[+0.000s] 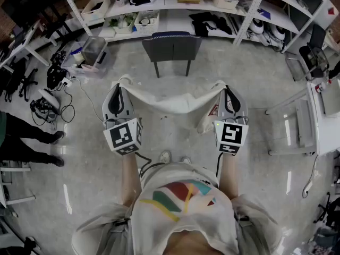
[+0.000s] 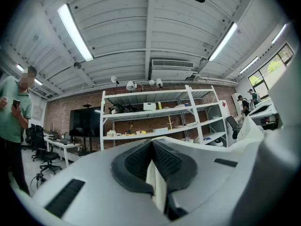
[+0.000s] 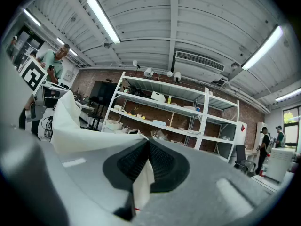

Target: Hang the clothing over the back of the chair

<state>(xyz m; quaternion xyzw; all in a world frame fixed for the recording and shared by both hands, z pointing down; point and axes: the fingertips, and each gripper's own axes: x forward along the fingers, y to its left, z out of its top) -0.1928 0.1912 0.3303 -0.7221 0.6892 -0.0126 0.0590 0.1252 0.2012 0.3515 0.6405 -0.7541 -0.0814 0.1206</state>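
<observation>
Closest in, the left gripper and the right gripper are held out side by side in front of the person. Each has its jaws clamped shut on an upper corner of the white clothing (both gripper views show a strip of cloth pinched between the pads). The garment sags in the air between them, with a printed fold drooping near the right one; beyond it stands the dark chair, well apart from the cloth, with cluttered shelves behind.
</observation>
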